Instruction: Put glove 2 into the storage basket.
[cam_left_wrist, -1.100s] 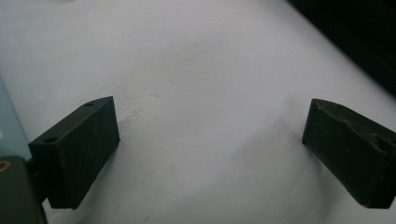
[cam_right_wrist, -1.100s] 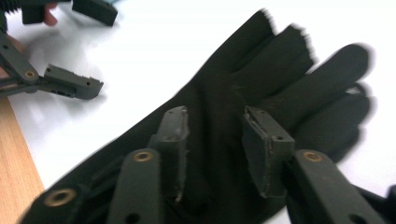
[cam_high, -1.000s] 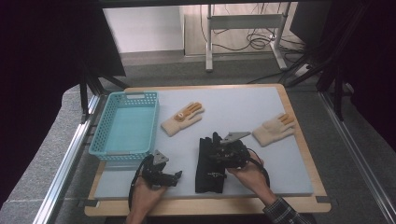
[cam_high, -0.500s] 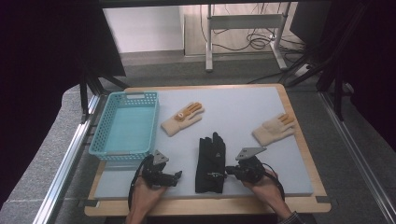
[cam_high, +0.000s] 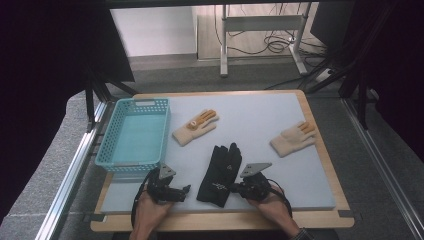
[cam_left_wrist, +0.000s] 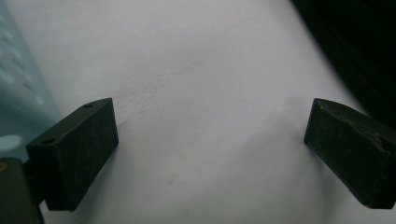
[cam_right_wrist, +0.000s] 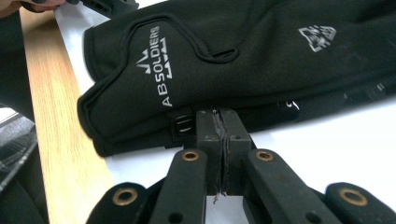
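Right gripper (cam_right_wrist: 219, 122) fingers pressed together at the near edge of the black glove pair (cam_right_wrist: 261, 60), no clear fold of fabric seen between them. Left gripper (cam_left_wrist: 210, 149) fingers spread wide over bare counter (cam_left_wrist: 201, 84), holding nothing. Gloves stacked flat near the counter's front edge, likely for transfer to the blue basket (cam_high: 134, 135).

Black glove (cam_right_wrist: 243, 60): matt cloth, printed logo. Basket (cam_high: 134, 135), left of frame: teal plastic mesh. Table edge (cam_right_wrist: 56, 121): smooth pale wood. Mat (cam_left_wrist: 201, 107): matt, finely textured.
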